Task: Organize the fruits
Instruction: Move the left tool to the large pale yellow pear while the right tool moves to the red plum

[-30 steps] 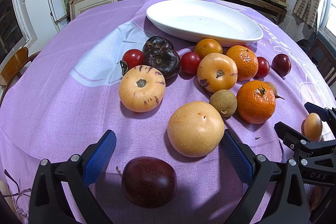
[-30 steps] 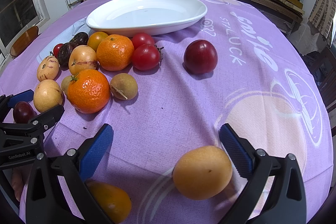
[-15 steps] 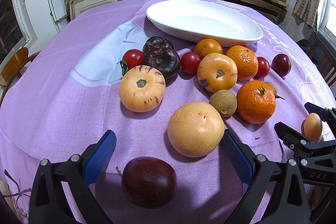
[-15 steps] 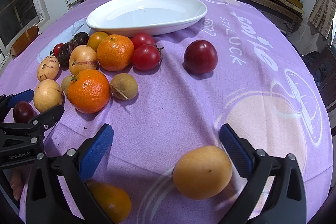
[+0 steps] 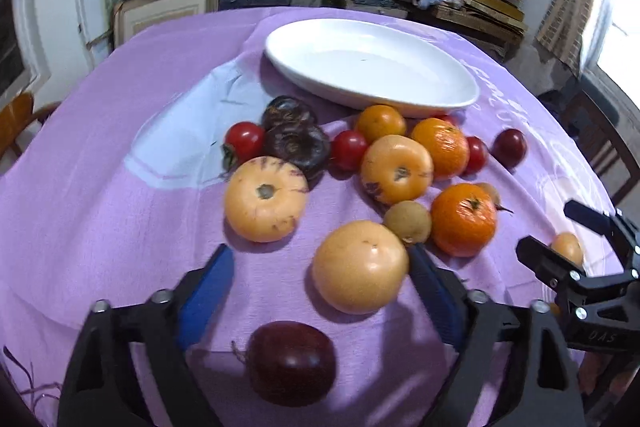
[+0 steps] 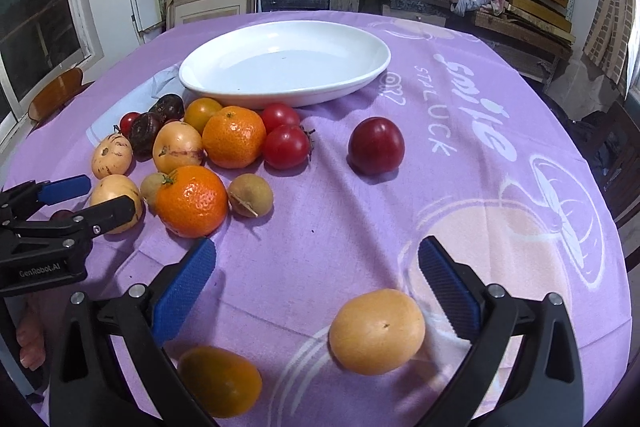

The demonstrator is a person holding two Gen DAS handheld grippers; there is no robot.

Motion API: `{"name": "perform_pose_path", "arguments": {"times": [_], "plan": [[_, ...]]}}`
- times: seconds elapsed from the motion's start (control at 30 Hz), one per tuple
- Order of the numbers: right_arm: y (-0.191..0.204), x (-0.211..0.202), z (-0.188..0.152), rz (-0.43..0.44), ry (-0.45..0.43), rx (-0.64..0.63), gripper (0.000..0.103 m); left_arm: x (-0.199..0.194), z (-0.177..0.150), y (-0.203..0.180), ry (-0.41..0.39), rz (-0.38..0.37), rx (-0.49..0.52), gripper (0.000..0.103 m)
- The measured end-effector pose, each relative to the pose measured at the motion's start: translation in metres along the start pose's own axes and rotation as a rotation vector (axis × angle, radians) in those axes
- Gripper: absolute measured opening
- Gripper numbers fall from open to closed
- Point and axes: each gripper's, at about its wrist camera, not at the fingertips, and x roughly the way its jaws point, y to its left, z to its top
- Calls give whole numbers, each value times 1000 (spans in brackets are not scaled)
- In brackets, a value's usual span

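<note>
The left gripper (image 5: 320, 281), marked "GenRobot.AI", has just been closing its jaws; they stand apart around a yellow pear (image 5: 359, 266), the right pad touching it, the left pad clear, a dark plum (image 5: 291, 362) nearer. The right gripper (image 6: 316, 285), lettered "DAS", is spread, a yellow fruit (image 6: 377, 331) between its pads, untouched. Beyond lie tangerines (image 6: 191, 201), tomatoes (image 6: 285, 147) and the white dish (image 6: 286, 63). The purple cloth (image 6: 360, 227) reads "Smile" and "STAY LUCK".
</note>
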Motion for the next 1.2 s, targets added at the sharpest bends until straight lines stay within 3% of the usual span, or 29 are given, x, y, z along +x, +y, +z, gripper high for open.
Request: {"name": "perform_pose_path", "arguments": {"times": [0.07, 0.17, 0.37, 0.9, 0.97, 1.0, 1.03, 1.2], "plan": [[3, -4, -1, -12, -12, -14, 99, 1, -1, -7, -2, -19, 29, 61], [1, -3, 0, -16, -10, -13, 99, 2, 0, -6, -6, -67, 20, 54], [-3, -4, -1, -13, -7, -4, 99, 8, 4, -2, 1, -132, -14, 52], [-26, -2, 3, 23, 20, 23, 99, -3, -2, -11, -23, -70, 43, 47], [-35, -1, 4, 24, 17, 48, 91, -7, -2, -11, -35, -68, 45, 47], [-40, 0, 5, 30, 15, 62, 78, -9, -2, -11, -37, -68, 47, 47], [-46, 1, 5, 45, 17, 84, 74, -9, -2, -11, -37, -69, 48, 47], [-68, 4, 11, 88, 4, 169, 71, -11, -3, -11, -37, -76, 47, 47]]}}
